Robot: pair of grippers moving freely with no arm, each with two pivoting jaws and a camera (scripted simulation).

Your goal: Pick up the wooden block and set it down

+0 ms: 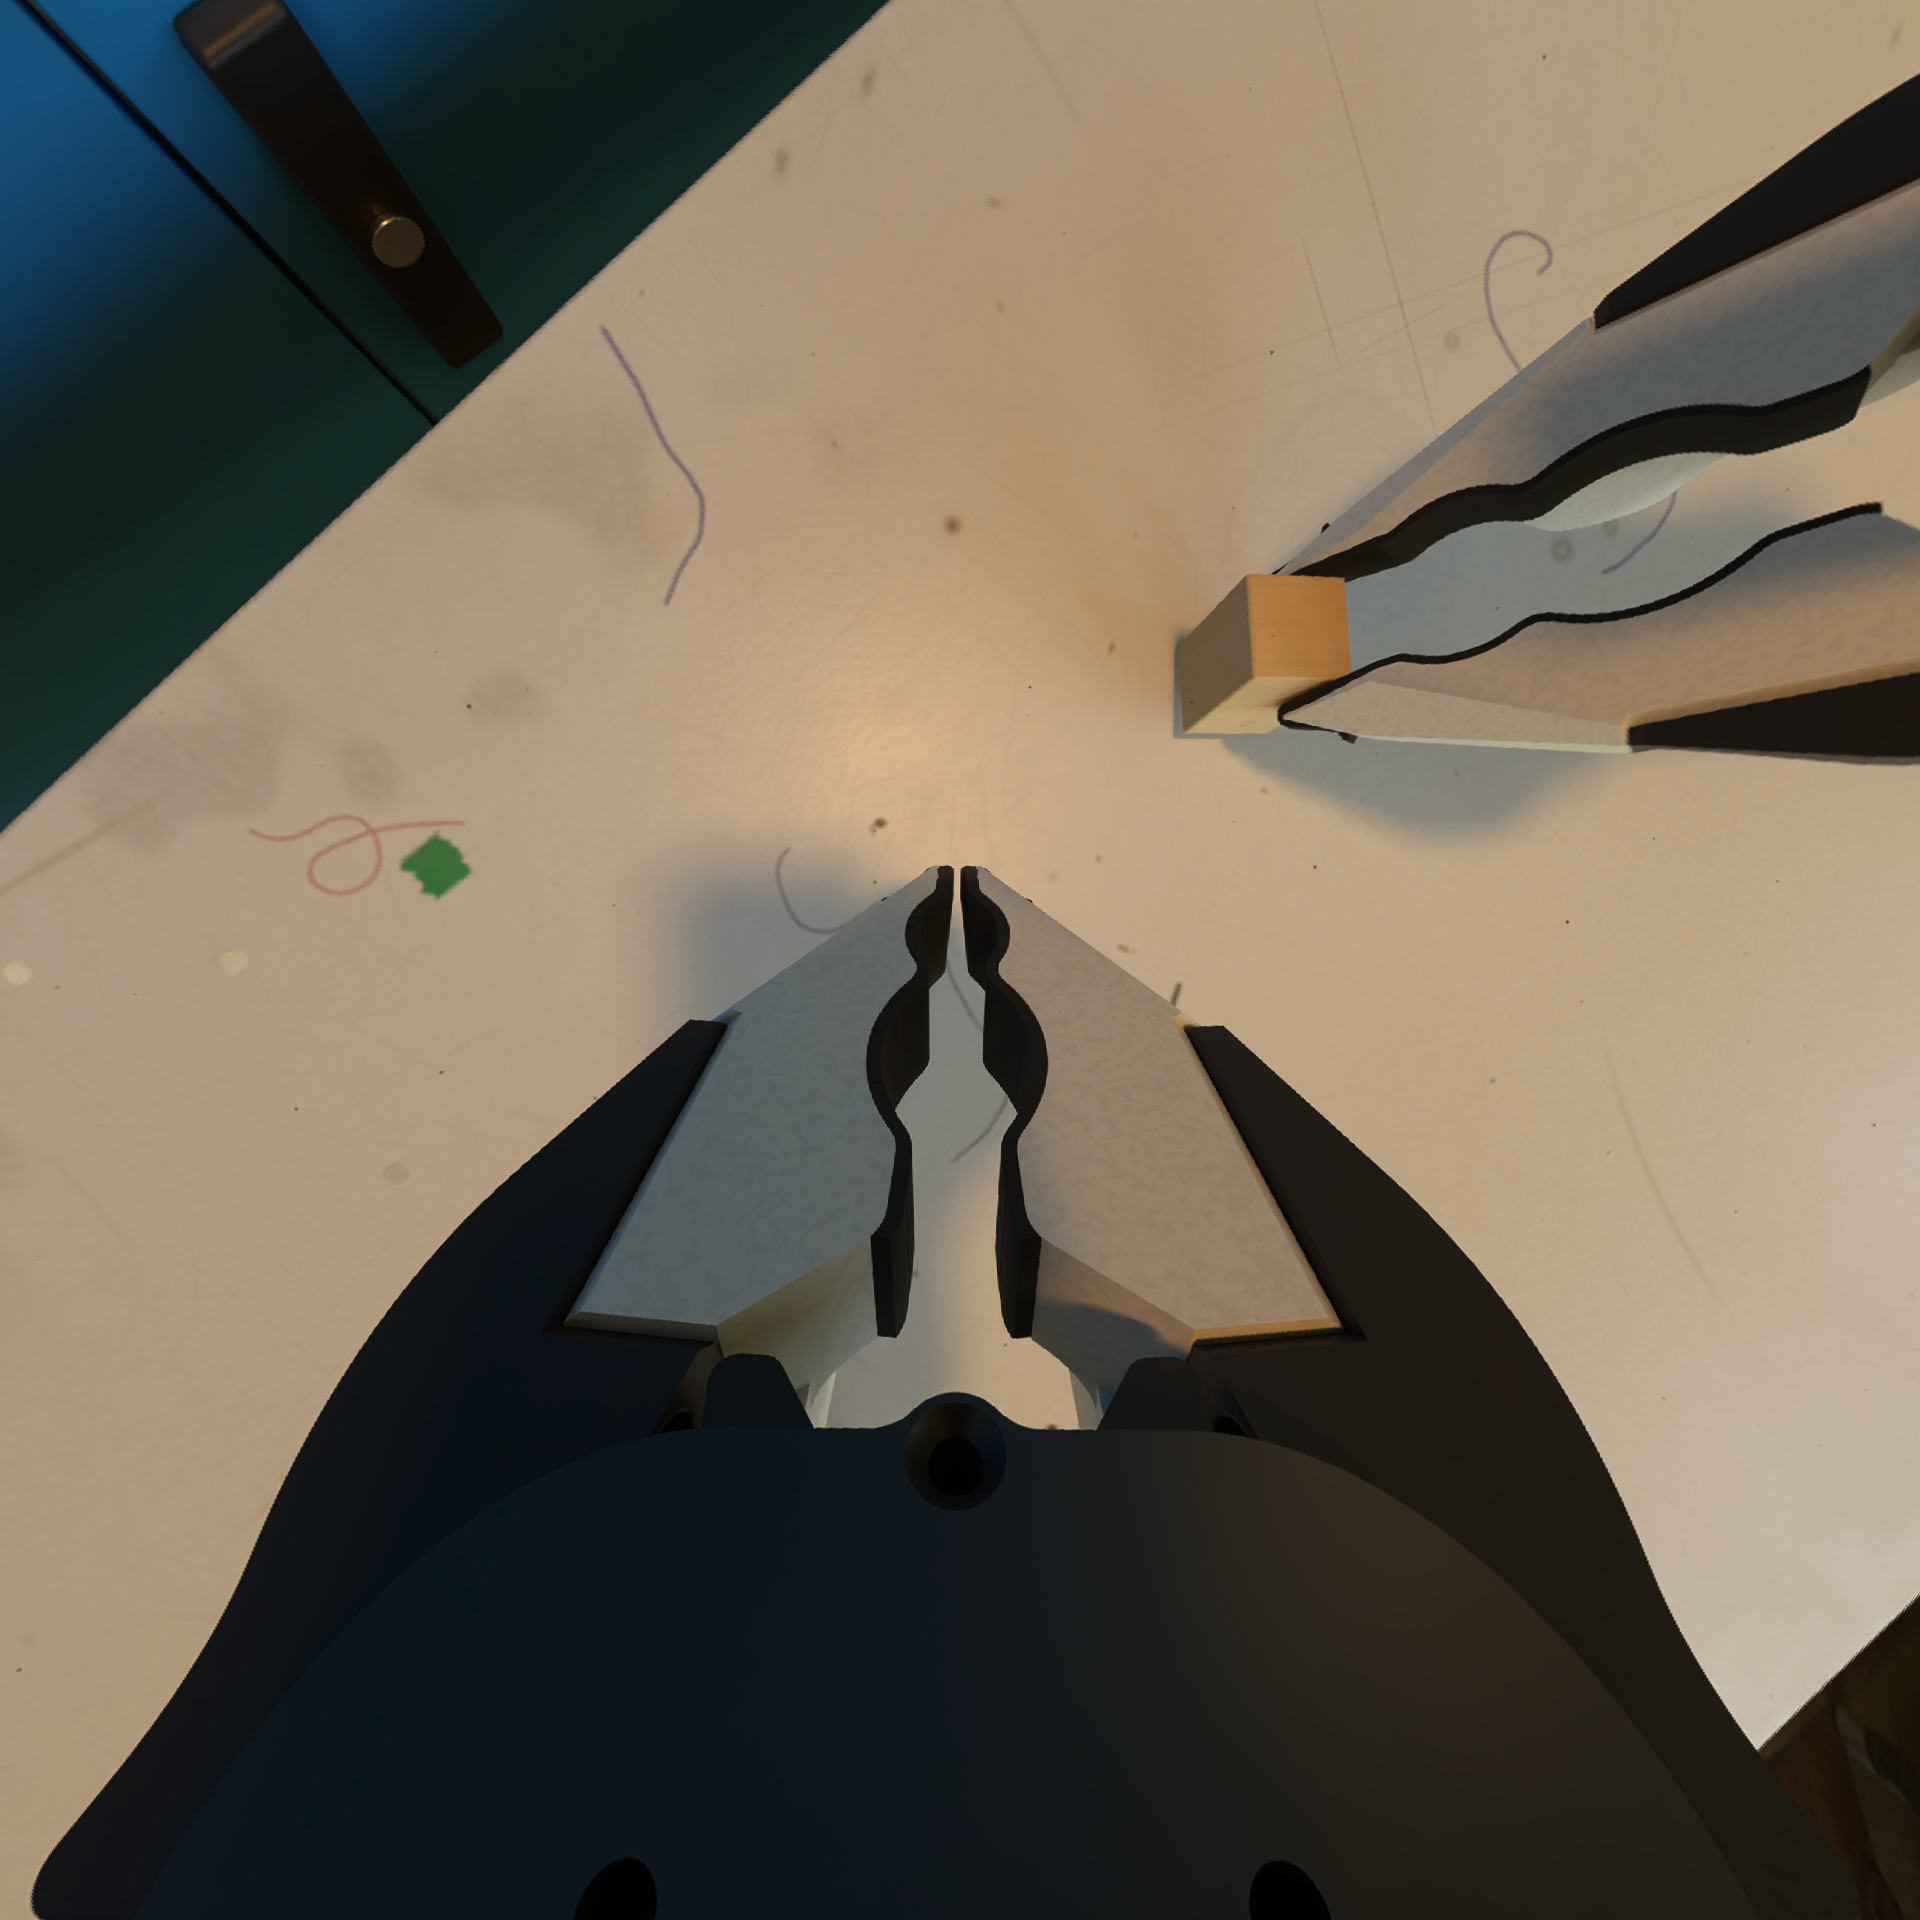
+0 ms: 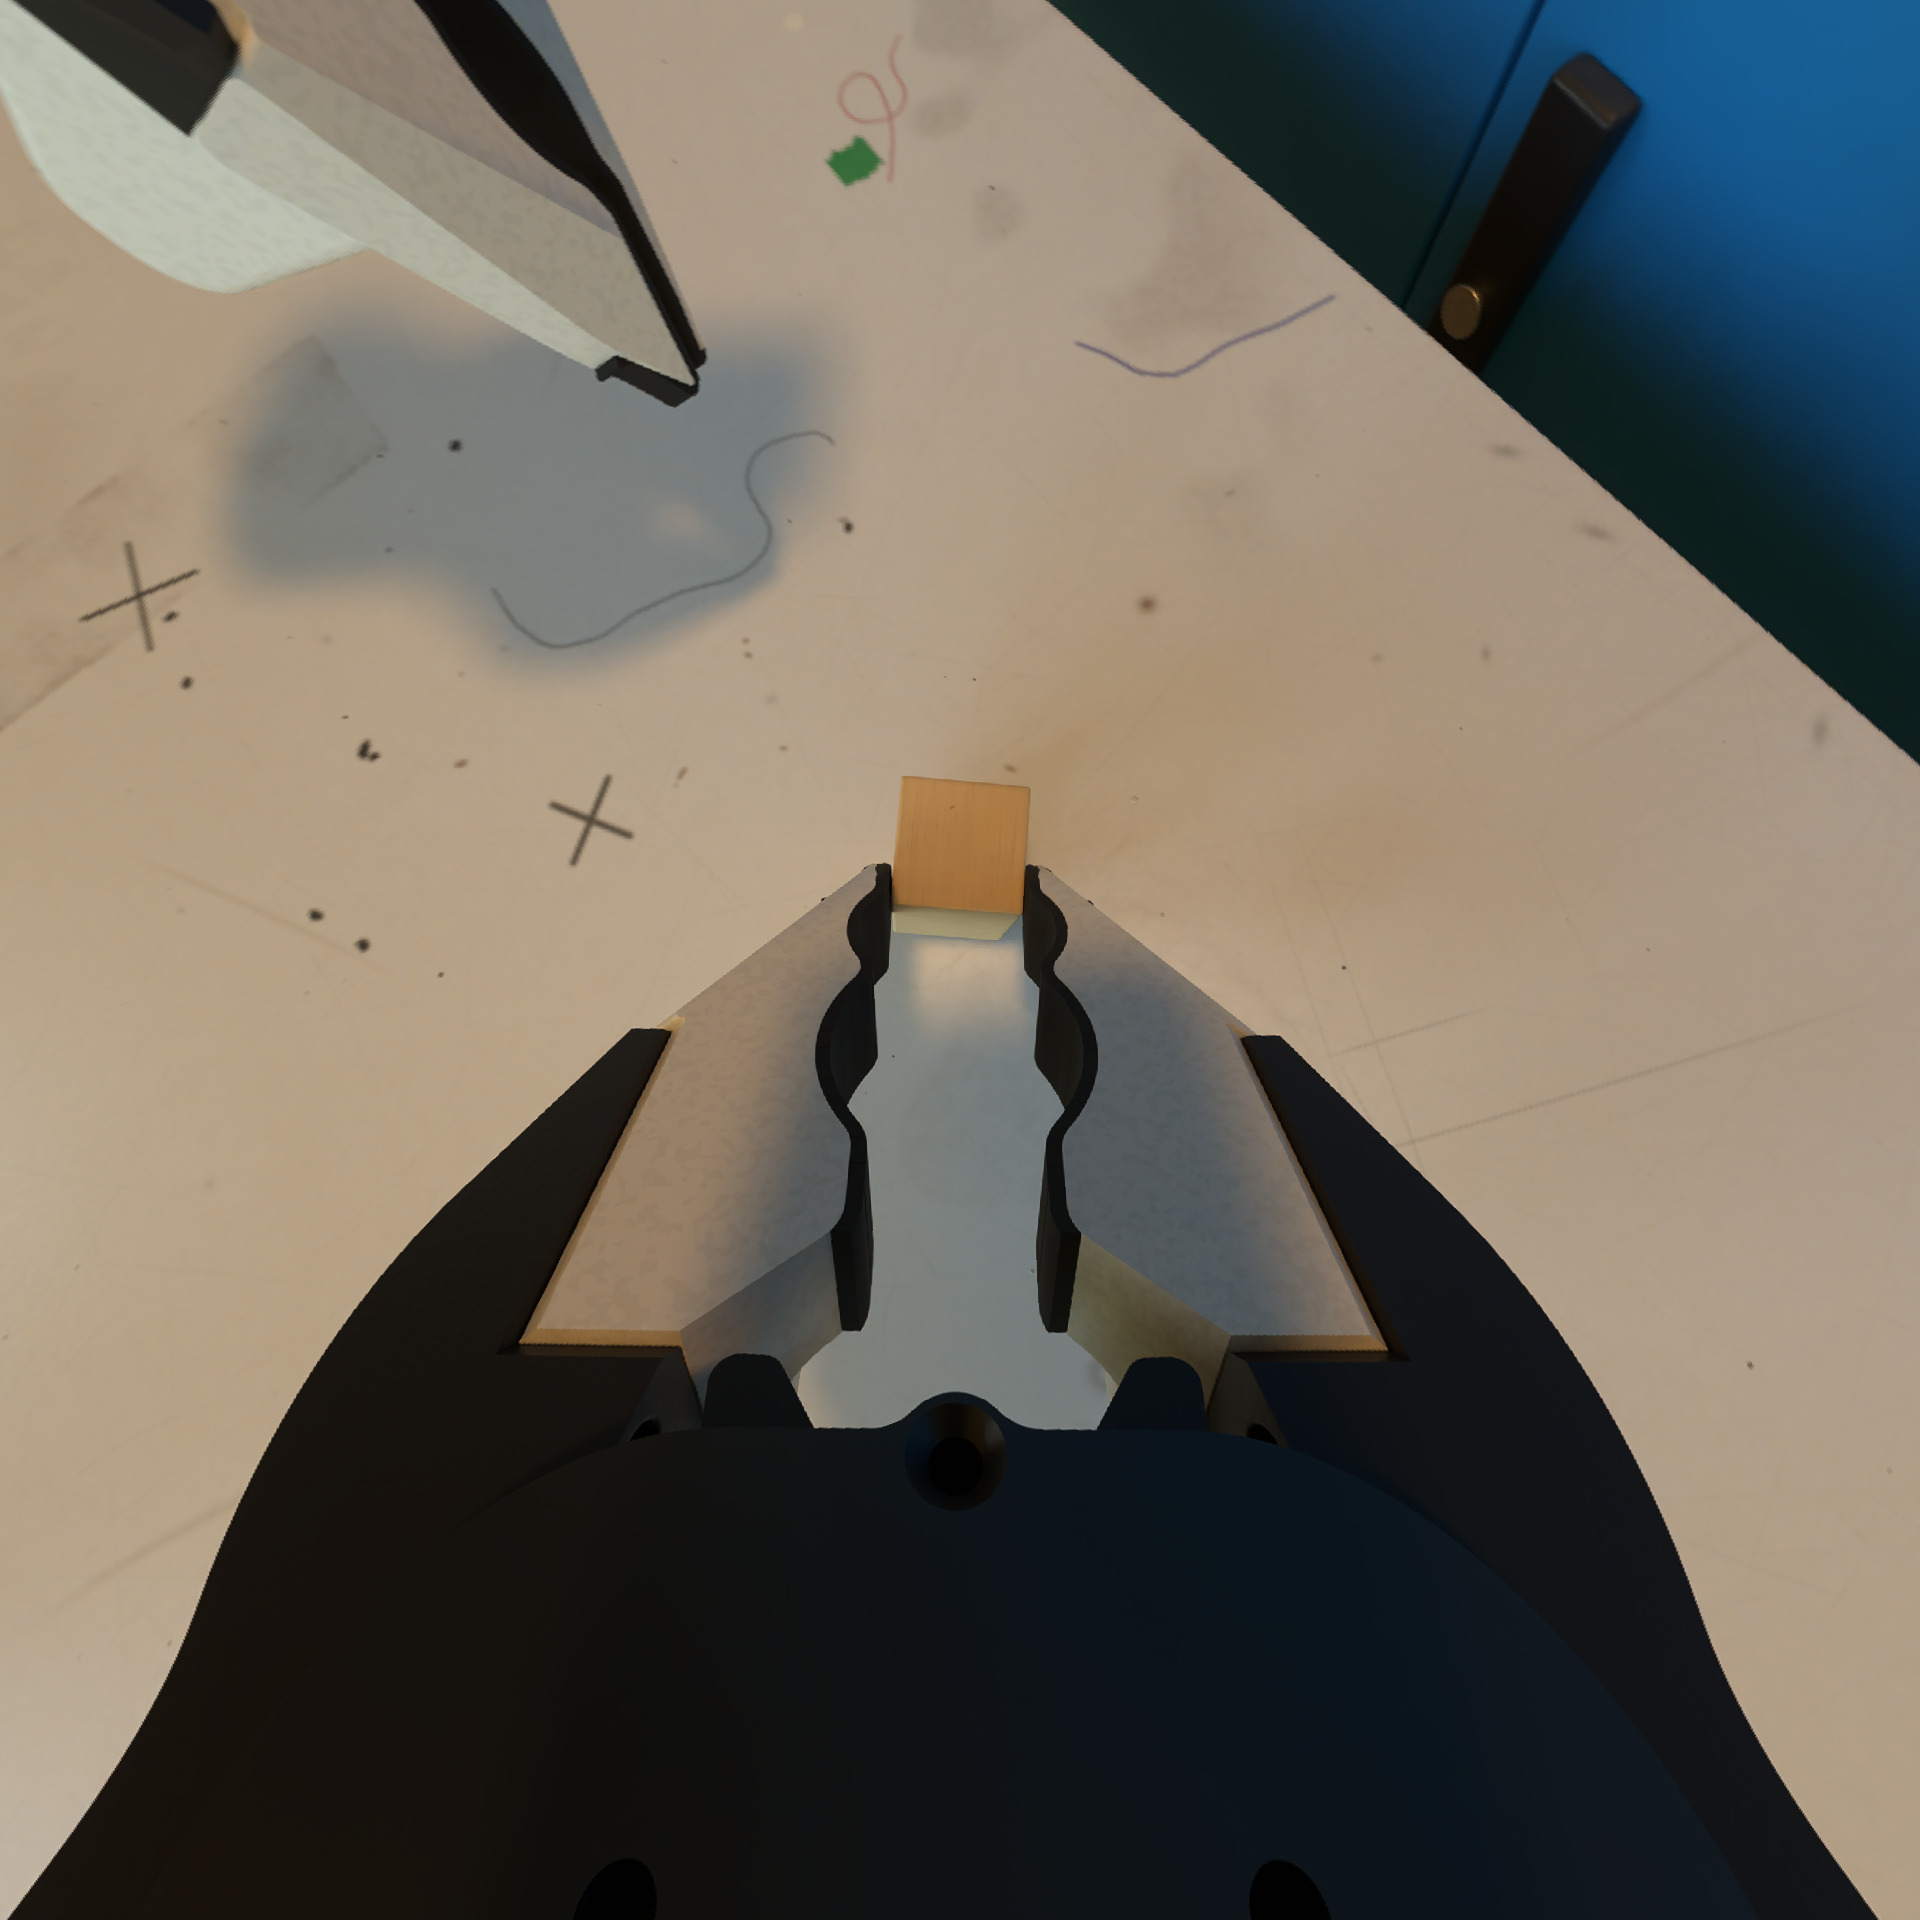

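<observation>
The wooden block (image 2: pixel 961 842) is a small light-brown cube held between the fingertips of my right gripper (image 2: pixel 958 894), whose jaws press on its two sides. In the left wrist view the block (image 1: pixel 1262 655) sits low at the table surface with its shadow close beneath it. I cannot tell if it touches the table. My right gripper (image 1: pixel 1311 646) reaches in from the right there. My left gripper (image 1: pixel 956 878) is shut and empty, hovering above the table to the left of the block. It also shows in the right wrist view (image 2: pixel 665 379) at the upper left.
The white table (image 1: pixel 1039 416) bears pen scribbles, crosses and smudges. A small green patch (image 1: pixel 436 868) lies on it, also seen in the right wrist view (image 2: pixel 854 161). Beyond the table's far edge stands a blue cabinet with a black handle (image 1: pixel 343 187).
</observation>
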